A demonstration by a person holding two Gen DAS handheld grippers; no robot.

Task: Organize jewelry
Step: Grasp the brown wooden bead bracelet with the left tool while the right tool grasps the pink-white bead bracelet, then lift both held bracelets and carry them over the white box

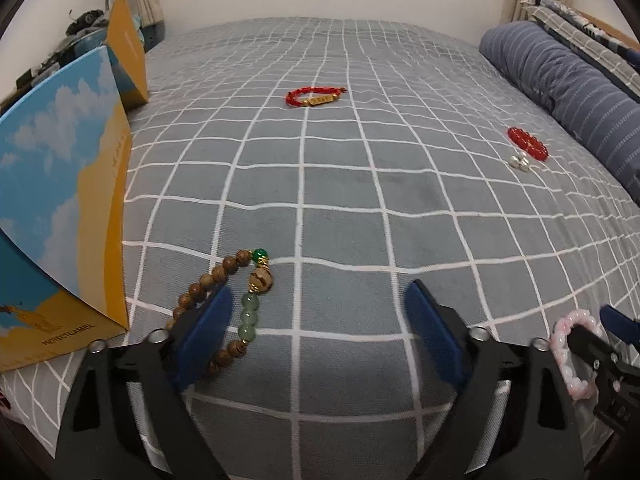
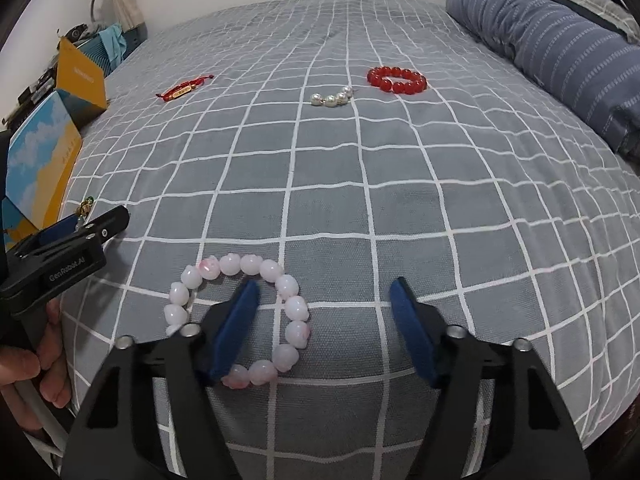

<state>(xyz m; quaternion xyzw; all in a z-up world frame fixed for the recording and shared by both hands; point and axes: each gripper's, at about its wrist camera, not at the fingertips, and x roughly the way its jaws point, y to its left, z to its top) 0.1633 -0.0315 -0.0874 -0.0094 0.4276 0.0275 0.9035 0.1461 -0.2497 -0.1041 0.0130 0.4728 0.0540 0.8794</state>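
A wooden bead bracelet (image 1: 218,280) with green jade beads lies on the grey checked bedsheet (image 1: 340,184). My left gripper (image 1: 320,289) stands open low over it. Its left finger (image 1: 202,332) sits inside the loop, and the jade side lies between the jaws, untouched by the right pad. A pink bead bracelet (image 2: 256,312) lies under my right gripper (image 2: 324,283), which is open too. The left finger (image 2: 236,328) of that gripper is inside the ring, and the ring's right side lies between the jaws.
Further back on the sheet lie a red cord bracelet (image 1: 316,97) with gold charm, a red bead bracelet (image 2: 397,79) and a short pearl string (image 2: 331,98). A blue and yellow box (image 1: 60,200) stands open at the left. A striped bolster (image 2: 560,40) lines the right side.
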